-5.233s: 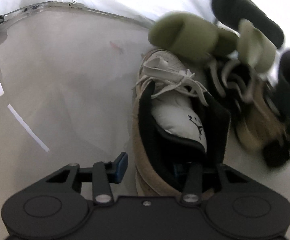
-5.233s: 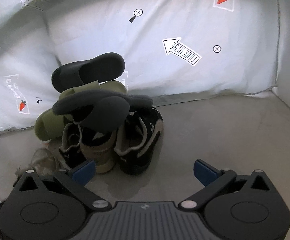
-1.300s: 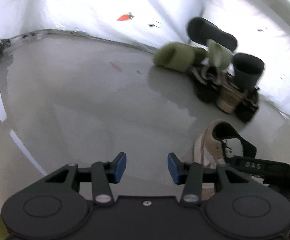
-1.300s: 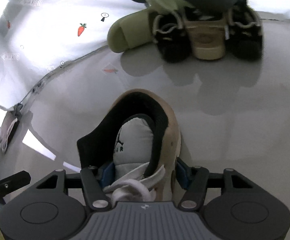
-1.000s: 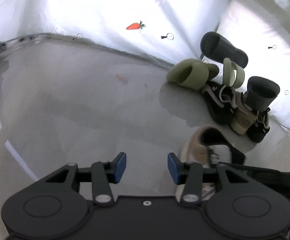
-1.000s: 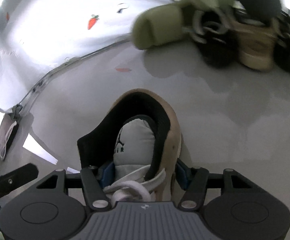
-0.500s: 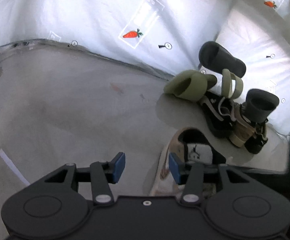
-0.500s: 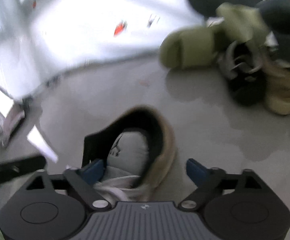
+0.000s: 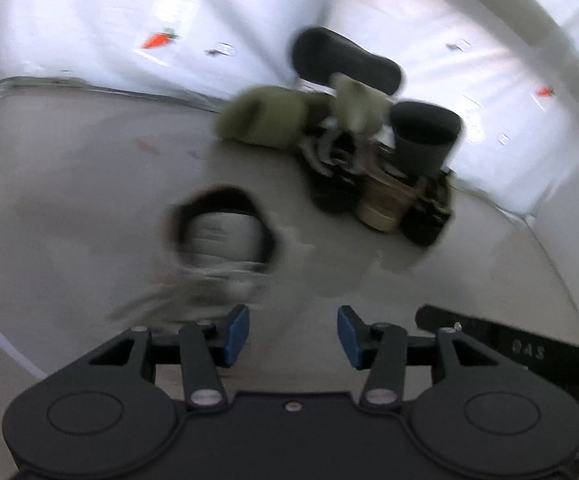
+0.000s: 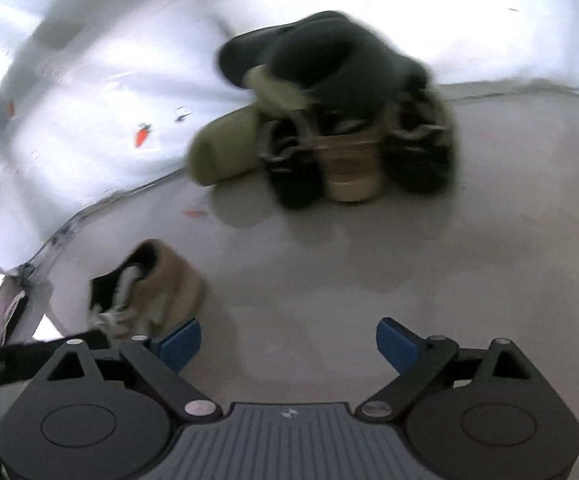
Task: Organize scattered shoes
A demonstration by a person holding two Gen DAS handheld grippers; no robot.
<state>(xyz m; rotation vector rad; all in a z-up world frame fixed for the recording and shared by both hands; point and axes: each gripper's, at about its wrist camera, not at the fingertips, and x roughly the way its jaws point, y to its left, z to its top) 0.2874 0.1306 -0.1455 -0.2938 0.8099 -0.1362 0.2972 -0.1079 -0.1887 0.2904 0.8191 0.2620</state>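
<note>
A tan and white sneaker (image 9: 217,240) with a black collar stands alone on the grey floor (image 9: 69,184), just ahead and left of my left gripper (image 9: 292,337), which is open and holds nothing. From the right wrist the same sneaker (image 10: 157,288) lies left of my right gripper (image 10: 288,340), whose fingers are spread wide and bare. Further back is a heap of shoes (image 9: 369,152): olive slides (image 10: 229,148), black slides (image 10: 329,56), dark sneakers and a beige one (image 10: 349,172). Both views are blurred.
White sheeting (image 9: 89,20) printed with small carrots and marks walls in the floor at the back and sides. Part of the other gripper, a black bar (image 9: 509,348), shows at the left wrist view's lower right. Bare floor (image 10: 429,260) lies between the grippers and the heap.
My right gripper has opened and let go of the tan sneaker, which now rests on the floor, then swung right. The left gripper has shifted so the sneaker sits ahead-left.
</note>
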